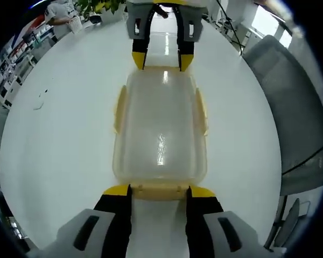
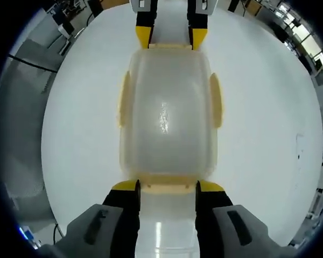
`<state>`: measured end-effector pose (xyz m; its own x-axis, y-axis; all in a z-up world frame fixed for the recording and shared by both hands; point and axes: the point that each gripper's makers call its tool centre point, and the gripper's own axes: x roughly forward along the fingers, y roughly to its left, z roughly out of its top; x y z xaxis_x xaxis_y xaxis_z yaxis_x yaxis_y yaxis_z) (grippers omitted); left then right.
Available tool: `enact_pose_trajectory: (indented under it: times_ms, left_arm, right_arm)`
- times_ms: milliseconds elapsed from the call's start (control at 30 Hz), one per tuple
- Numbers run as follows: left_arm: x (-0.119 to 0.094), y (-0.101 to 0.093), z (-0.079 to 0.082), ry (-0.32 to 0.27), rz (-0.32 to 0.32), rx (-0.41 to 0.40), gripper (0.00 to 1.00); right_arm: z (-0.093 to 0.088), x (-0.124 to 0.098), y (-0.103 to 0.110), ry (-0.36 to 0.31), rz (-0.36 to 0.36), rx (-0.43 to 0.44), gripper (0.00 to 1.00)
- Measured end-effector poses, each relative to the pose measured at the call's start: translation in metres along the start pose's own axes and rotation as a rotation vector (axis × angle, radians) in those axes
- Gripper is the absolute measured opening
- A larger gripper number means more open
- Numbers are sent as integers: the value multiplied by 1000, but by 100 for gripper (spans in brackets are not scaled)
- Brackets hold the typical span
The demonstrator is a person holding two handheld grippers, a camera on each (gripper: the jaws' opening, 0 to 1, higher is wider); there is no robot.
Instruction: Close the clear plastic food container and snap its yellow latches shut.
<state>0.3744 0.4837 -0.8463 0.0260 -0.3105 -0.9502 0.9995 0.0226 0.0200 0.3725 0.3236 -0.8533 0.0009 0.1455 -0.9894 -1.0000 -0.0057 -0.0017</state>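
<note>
where claws (image 1: 159,189) meet — lidded container (image 1: 160,126)

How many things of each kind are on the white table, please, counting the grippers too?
Clear food container: 1
Yellow latches: 4, two on the long sides, one at each end
Grippers: 2, left gripper, right gripper
Total: 7

1. You have no readable text, label, brand, number or sign in the left gripper view; the shelves at the far left edge are too blurred and small to make out any lettering.
2. You have none in the right gripper view either; nothing printed shows on any surface there.
</note>
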Motion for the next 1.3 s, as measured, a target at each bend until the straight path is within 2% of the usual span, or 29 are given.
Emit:
enact_pose_trajectory:
  times_ms: [133, 300, 567, 700, 1033, 1300]
  left_arm:
    - [-2, -2, 0, 35, 3, -5, 33]
    - [-12, -14, 2, 57, -15, -20, 33]
    - [-42, -21, 5, 77, 12, -34, 33]
    - [-49, -21, 7, 97, 28, -37, 33]
    - [-66, -24, 31, 89, 47, -29, 33]
    - [-70, -27, 58, 91, 45, -23, 33]
  right_arm:
    - [1, -2, 4, -34, 12, 11, 36]
    - [5, -10, 13, -53, 19, -11, 35]
    - [15, -40, 18, -126, 7, -38, 36]
    - [18, -53, 18, -160, -7, -40, 36]
    - [4, -75, 21, -179, -17, -52, 36]
    - [-17, -86, 25, -170, -20, -50, 36]
